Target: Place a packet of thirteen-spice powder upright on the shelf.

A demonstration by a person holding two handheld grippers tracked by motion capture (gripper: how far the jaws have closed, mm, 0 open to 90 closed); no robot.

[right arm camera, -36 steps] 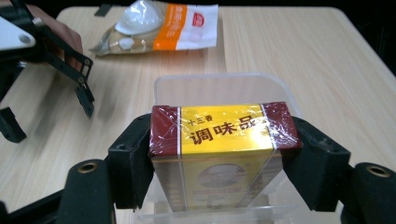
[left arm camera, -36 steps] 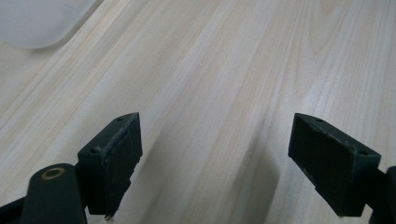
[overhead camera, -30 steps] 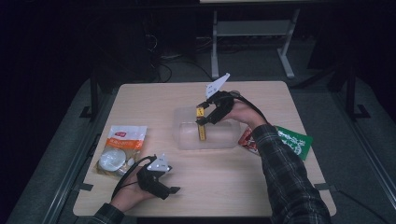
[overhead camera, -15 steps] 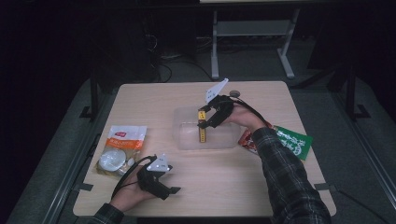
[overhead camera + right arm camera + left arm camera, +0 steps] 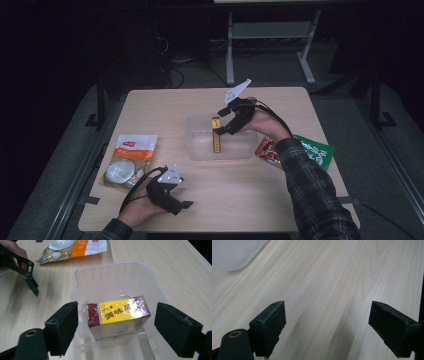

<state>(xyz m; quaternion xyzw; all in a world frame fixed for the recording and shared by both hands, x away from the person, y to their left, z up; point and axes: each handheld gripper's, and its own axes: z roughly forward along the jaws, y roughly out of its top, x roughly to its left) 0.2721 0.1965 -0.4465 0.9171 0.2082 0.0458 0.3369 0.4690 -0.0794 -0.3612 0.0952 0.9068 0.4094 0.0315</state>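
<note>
A yellow and dark red box (image 5: 118,311) stands on end inside a clear plastic container (image 5: 112,272) at the middle of the table. My right gripper (image 5: 116,327) hangs over the box's top, and its jaws have just been opening. The box is between the pads, with a gap on each side. From above, the box (image 5: 216,135) rises out of the container (image 5: 200,145) under the right gripper (image 5: 220,127). My left gripper (image 5: 182,205) rests on the table near the front left edge. It (image 5: 329,327) is open over bare wood.
An orange and white pouch (image 5: 131,155) with a round white thing inside lies at the table's left. A red packet (image 5: 266,151) and a green packet (image 5: 314,152) lie by my right forearm. The right gripper view has the pouch (image 5: 75,247) beyond the container.
The right gripper's jaws have spread away from the box, which stays upright in the container. The left hand has not moved.
</note>
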